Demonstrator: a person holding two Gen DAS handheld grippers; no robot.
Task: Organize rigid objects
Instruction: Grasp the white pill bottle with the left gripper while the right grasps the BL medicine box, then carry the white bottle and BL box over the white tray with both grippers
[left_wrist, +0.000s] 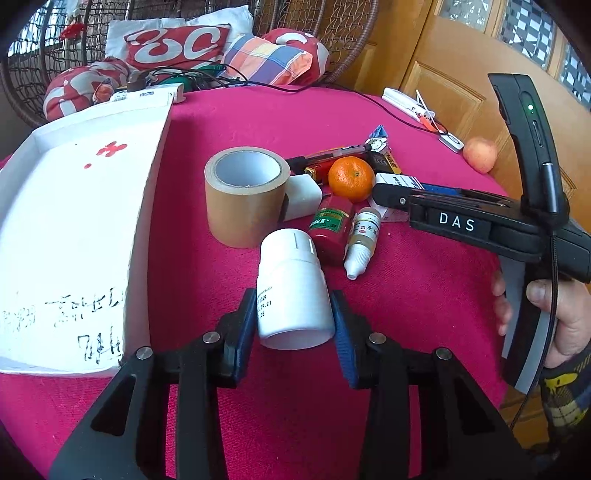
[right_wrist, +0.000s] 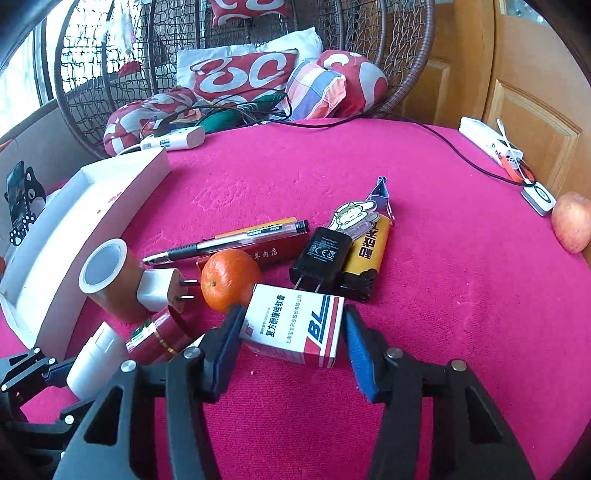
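My left gripper (left_wrist: 295, 325) is shut on a white pill bottle (left_wrist: 291, 288), lying cap-forward between its blue pads just above the pink cloth; the bottle also shows in the right wrist view (right_wrist: 96, 360). My right gripper (right_wrist: 291, 347) is open around a white medicine box marked BL (right_wrist: 293, 326); the left pad is close to the box, the right pad stands slightly off it. The right gripper also shows in the left wrist view (left_wrist: 391, 197). A white open box (left_wrist: 74, 221) lies on the left.
On the pink cloth (right_wrist: 443, 295) lie a brown tape roll (left_wrist: 243, 192), a white plug (right_wrist: 159, 290), a mandarin (right_wrist: 229, 278), a red bottle (left_wrist: 330, 229), a dropper bottle (left_wrist: 364, 240), a pen (right_wrist: 229, 242), a black charger (right_wrist: 321, 258) and a yellow lighter (right_wrist: 369, 254). An apple (right_wrist: 571, 223) sits at the right edge.
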